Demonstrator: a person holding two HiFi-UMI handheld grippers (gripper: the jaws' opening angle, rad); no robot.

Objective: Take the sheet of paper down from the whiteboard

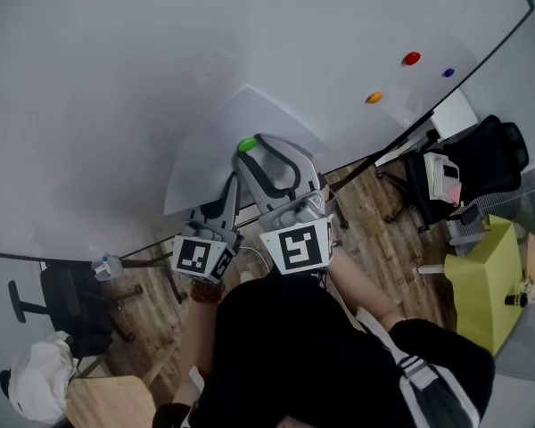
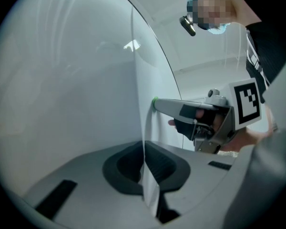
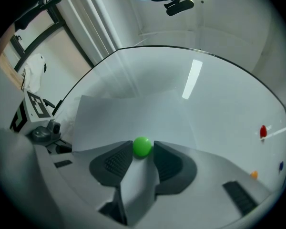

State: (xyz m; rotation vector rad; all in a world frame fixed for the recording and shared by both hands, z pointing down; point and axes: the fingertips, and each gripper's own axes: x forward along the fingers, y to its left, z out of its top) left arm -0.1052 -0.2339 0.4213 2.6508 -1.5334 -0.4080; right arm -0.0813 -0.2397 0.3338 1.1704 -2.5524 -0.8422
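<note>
The person's black top fills the lowest part of the head view, with both arms reaching forward from it. The left tongs are closed on an edge of the sheet of paper, which runs edge-on between the pads. Just beside them, the right tongs stand fairly wide, their tips set against either side of a green magnet that pins the sheet to the whiteboard. The sheet lies against the board, low and near its middle. Farther right on the board sit an orange magnet, a red magnet and a blue magnet, well apart from the sheet. Past the board's edge, a black office chair stands on the wooden floor.
</note>
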